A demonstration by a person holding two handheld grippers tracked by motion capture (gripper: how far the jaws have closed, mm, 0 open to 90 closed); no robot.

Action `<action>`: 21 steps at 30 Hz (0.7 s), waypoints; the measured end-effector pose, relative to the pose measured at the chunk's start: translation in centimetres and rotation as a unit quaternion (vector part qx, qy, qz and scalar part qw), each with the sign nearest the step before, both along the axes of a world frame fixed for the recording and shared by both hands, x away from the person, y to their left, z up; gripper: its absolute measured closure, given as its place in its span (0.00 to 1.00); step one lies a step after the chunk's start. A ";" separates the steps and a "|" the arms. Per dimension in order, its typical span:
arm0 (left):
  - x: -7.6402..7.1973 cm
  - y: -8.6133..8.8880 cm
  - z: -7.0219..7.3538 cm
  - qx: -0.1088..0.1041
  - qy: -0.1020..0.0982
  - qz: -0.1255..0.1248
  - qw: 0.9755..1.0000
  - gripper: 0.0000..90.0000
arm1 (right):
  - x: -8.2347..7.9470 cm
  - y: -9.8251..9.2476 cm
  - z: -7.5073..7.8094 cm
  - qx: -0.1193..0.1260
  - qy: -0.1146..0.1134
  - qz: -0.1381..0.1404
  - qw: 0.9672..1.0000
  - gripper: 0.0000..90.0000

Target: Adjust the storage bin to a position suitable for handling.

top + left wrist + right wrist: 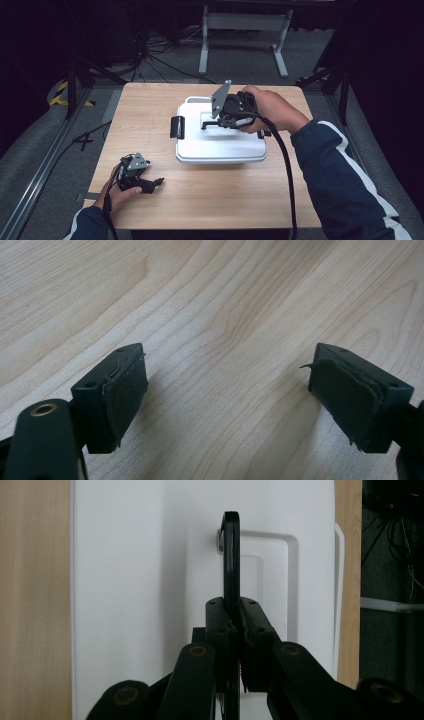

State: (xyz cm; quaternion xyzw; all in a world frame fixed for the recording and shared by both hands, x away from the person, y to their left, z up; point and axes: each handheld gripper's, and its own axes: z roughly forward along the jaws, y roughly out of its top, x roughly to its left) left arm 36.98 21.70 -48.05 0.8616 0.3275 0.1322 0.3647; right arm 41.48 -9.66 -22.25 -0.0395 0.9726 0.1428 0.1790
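While right gripper (234, 630) clamps thin black handle (231, 555) of white plastic case (220, 145), lifting seems begun; left gripper (225, 400) released, idle at 7 o'clock.

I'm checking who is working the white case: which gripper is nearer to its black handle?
Right. The right gripper is shut on the black handle atop the white case. The left gripper rests open on the table, apart from the case.
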 end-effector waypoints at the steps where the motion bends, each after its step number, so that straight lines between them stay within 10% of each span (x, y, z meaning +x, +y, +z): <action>1: 0.0 0.0 0.0 -0.001 -0.001 0.000 1.000 0.18 | -0.3 -0.1 0.0 0.001 0.002 0.003 1.000 0.94; 21: 0.0 0.0 -0.1 -0.002 0.000 0.000 1.000 0.18 | -4.6 -1.7 -4.4 0.005 0.054 0.019 0.998 0.94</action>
